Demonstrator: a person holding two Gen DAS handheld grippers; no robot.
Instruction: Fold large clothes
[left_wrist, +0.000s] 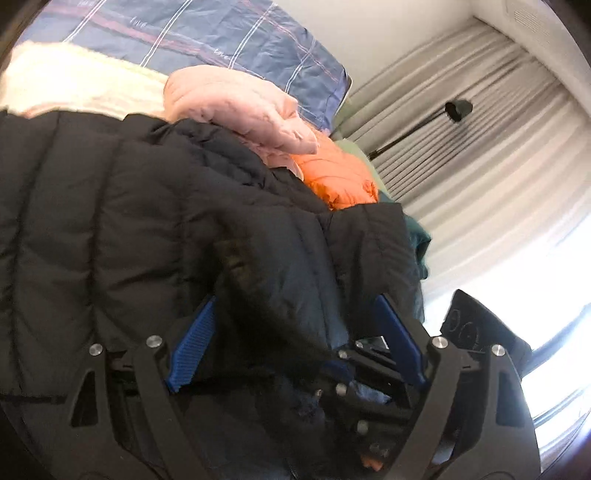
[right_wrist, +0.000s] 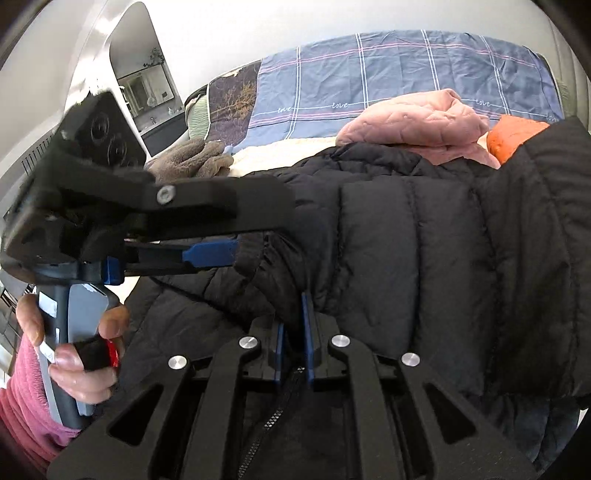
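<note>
L claw (left_wrist: 295, 332) is spread wide, blue pads either side of a fold of the black quilted puffer jacket (left_wrist: 110, 221); the pads don't look pressed on it, so I read it as released, w/ fabric bunched between the fingers. R claw (right_wrist: 293, 343) is nearly closed, blue pads pinching a thin bit of the same jacket at the zipper (right_wrist: 273, 417) edge, i.e. grasping the jacket.

The jacket lies spread on the bed right in front of both claws, filling most of each view. Beyond L claw, further up the bed: a pink quilted jacket (left_wrist: 236, 107), an orange puffer garment (left_wrist: 340, 177) just beside it, then a blue plaid duvet (left_wrist: 184, 33) w/ white and pink lines. Right of L claw: grey pleated curtains (left_wrist: 461, 147) and a black lamp (left_wrist: 458, 109).

From the R wrist view, L claw sits up and to the left of R claw, held by a hand (right_wrist: 74, 354) in a pink sleeve (right_wrist: 22, 387). A grey fleecy cloth (right_wrist: 192, 158) lies beyond it.
</note>
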